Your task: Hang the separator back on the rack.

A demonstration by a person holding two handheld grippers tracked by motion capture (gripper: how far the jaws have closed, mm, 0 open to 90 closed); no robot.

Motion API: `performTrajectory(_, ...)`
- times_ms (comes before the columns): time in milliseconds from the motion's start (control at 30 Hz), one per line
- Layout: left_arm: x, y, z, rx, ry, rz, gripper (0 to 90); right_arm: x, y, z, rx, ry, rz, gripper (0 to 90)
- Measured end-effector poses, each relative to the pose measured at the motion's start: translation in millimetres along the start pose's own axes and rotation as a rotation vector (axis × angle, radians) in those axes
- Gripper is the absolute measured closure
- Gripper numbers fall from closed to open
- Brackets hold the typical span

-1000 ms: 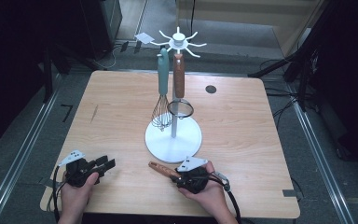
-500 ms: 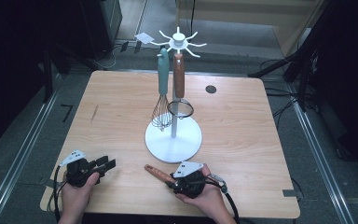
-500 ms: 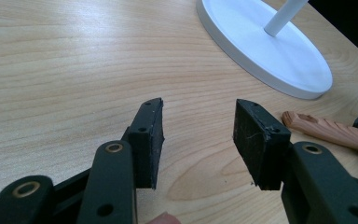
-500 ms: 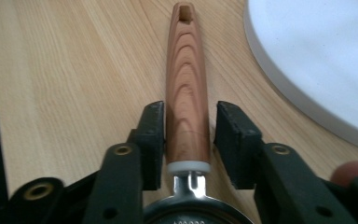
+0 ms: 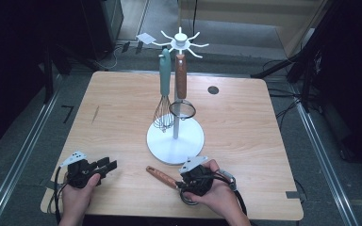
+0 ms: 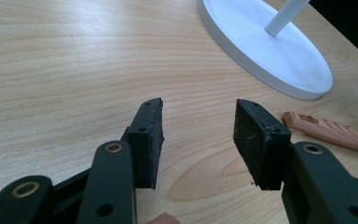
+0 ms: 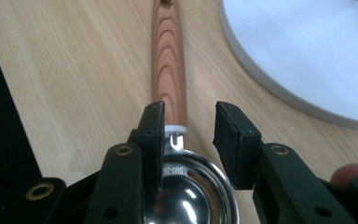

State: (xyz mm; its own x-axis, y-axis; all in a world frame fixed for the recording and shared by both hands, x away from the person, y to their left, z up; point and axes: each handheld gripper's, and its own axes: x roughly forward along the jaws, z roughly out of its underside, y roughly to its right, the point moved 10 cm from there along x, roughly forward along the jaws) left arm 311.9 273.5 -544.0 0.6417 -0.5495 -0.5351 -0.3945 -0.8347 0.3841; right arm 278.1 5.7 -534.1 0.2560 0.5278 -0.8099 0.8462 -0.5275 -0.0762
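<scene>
The table [image 5: 122,117] is a pale wooden top with rounded corners. A white stand [image 5: 175,140] is set on it slightly nearer the front edge than the back, on a round base from which a thin pole rises to a crown of hooks. 2 utensils are hung from that crown: a whisk [image 5: 163,96] with a teal handle and a strainer [image 5: 181,89] with a brown handle, side by side and close to the pole. A small dark disc [image 5: 213,90] is seen on the table toward the back right corner.

The left gripper [image 5: 104,165] is held near the front left corner, resting low over the wood. In the left gripper view its jaws are spread well apart with only bare table between them, and nothing is gripped; the base of the stand [image 6: 265,46] and the end of a wooden handle [image 6: 328,132] are seen beyond them.

The right gripper [image 5: 185,181] is held near the front edge, just in front of the stand's base. A spoon [image 7: 168,70] with a wooden handle and a shiny steel bowl lies flat on the table just beside the base, its handle pointing toward the left. In the right gripper view the jaws are parted on either side of the spoon's neck, where handle meets bowl. The left jaw is touching or nearly touching the neck, while a clear gap is left at the right jaw, so the spoon is not clamped.
</scene>
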Motion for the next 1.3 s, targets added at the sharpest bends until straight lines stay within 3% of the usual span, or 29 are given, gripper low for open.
performTrajectory(167,-0.1,0.3,0.2,0.001,0.000,0.002,53.3,7.6,0.0,-0.2,0.035,-0.100,0.020,61.4)
performTrajectory(333,0.1,0.1,0.3,0.001,-0.002,0.001,53.2,14.8,-9.2,1.1,0.016,-0.156,-0.006,61.5)
performTrajectory(467,0.2,0.3,0.3,0.000,-0.002,0.002,53.3,22.6,-12.3,2.6,-0.002,-0.192,0.008,63.7)
performTrajectory(700,0.9,0.6,1.0,0.011,-0.006,-0.003,53.1,28.8,-15.7,1.3,-0.002,-0.223,0.042,65.2)
performTrajectory(967,0.5,1.7,0.7,0.017,0.000,0.004,49.5,30.4,-13.9,-0.4,0.011,-0.221,0.095,70.3)
performTrajectory(1167,0.0,1.1,-0.7,0.012,0.012,-0.006,45.1,29.9,-14.4,0.1,0.035,-0.223,0.102,70.8)
performTrajectory(1300,0.4,1.2,-0.8,0.016,0.013,-0.008,44.7,30.2,-14.6,-1.5,0.049,-0.265,0.105,70.3)
